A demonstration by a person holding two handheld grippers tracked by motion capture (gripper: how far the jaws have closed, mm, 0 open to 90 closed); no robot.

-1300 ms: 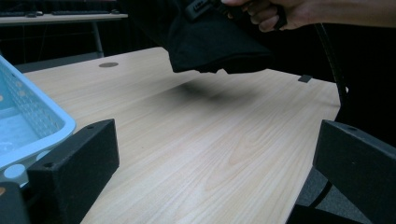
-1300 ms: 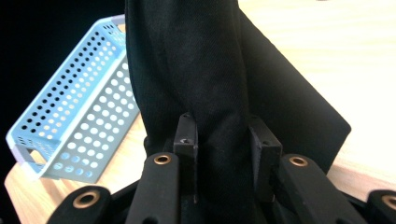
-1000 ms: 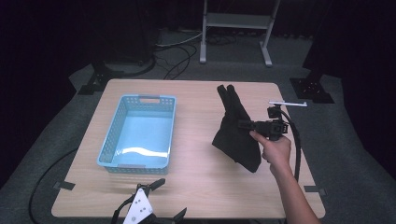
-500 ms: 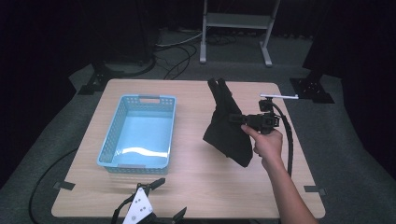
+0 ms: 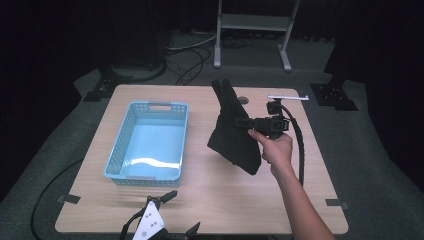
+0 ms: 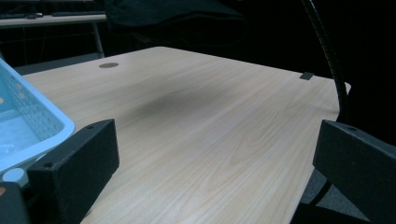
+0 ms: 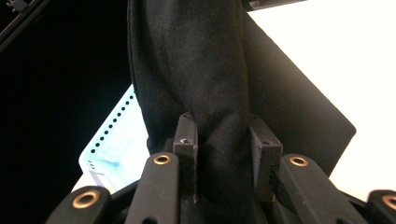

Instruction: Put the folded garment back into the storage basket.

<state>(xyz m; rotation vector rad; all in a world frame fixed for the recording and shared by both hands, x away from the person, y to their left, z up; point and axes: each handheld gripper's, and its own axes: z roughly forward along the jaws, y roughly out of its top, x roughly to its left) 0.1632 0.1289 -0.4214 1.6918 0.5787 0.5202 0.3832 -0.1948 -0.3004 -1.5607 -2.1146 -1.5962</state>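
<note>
I note the wooden table (image 5: 200, 200) first, light-grained, with a small round grommet (image 6: 108, 65) set in its top. On it, at about 9 o'clock from centre, stands the light blue basket (image 5: 148, 142), perforated along its walls; its near corner also enters the left gripper view (image 6: 28, 126). The black cloth (image 5: 234, 132) hangs at roughly 2 o'clock from centre, lifted so one end stands up and the bulk droops toward the tabletop; whether its lower edge touches the wood I cannot tell. My right gripper (image 5: 242, 121) is clamped on that cloth: in the right gripper view (image 7: 223, 154) both jaws press a bunched fold of the fabric (image 7: 196, 70) between them. The person's right hand (image 5: 275, 150) holds it from 4 o'clock. My left gripper (image 5: 172, 222) sits at 6 o'clock, at the table's near edge, jaws spread wide apart (image 6: 210, 154) with bare wood between them.
</note>
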